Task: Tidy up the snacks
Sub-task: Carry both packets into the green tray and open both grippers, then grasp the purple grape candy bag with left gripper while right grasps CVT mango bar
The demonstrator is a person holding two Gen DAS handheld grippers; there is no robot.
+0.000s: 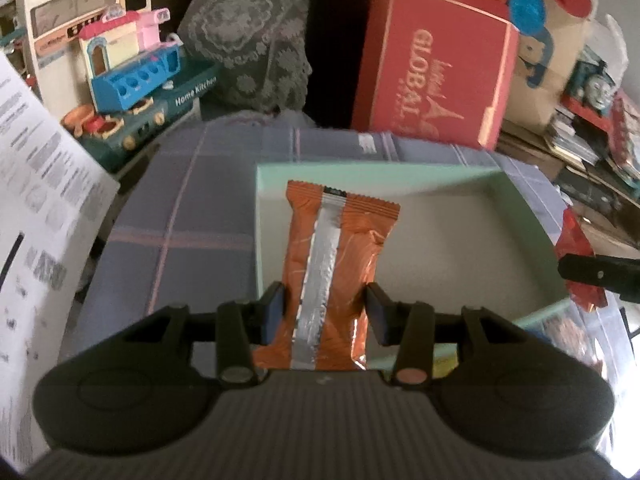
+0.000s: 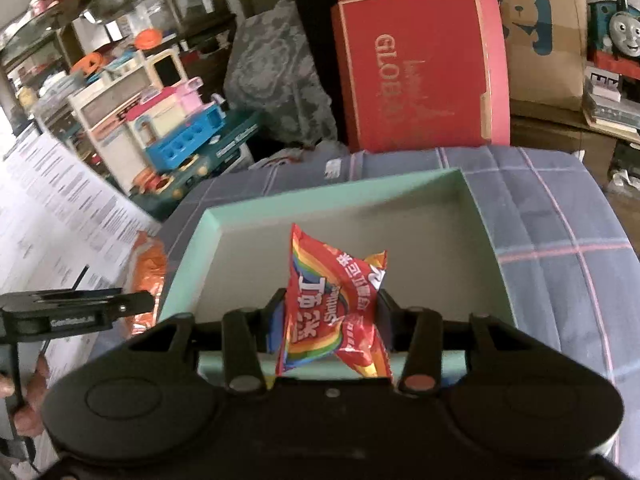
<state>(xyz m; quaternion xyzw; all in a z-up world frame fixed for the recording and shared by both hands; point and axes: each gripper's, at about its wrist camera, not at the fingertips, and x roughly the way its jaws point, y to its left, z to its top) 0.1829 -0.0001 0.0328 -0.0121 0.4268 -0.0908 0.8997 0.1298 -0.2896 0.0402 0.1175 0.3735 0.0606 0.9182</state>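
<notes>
On my left wrist view the left gripper (image 1: 325, 312) is clamped on an orange snack packet (image 1: 334, 276), both blue pads pressing into its sides, the silver back seam facing the camera and the packet pointing away from me over the near left part of a mint-green open box (image 1: 516, 200). On my right wrist view the right gripper (image 2: 331, 320) pinches a red rainbow Skittles bag (image 2: 334, 304), crumpled between the pads and held above the near edge of that same box, whose grey floor looks bare from here. The box sits on a blue-grey plaid cloth (image 2: 560, 240) covering the table. At the right edge of the left view I can see the tip of the other gripper with the red bag; at the left edge of the right view I see the left gripper's side with the orange packet. Behind the table stand a red GLOBAL box (image 1: 436, 64) and a toy kitchen set (image 1: 132, 68), and printed paper sheets (image 1: 36, 184) hang at the left.
</notes>
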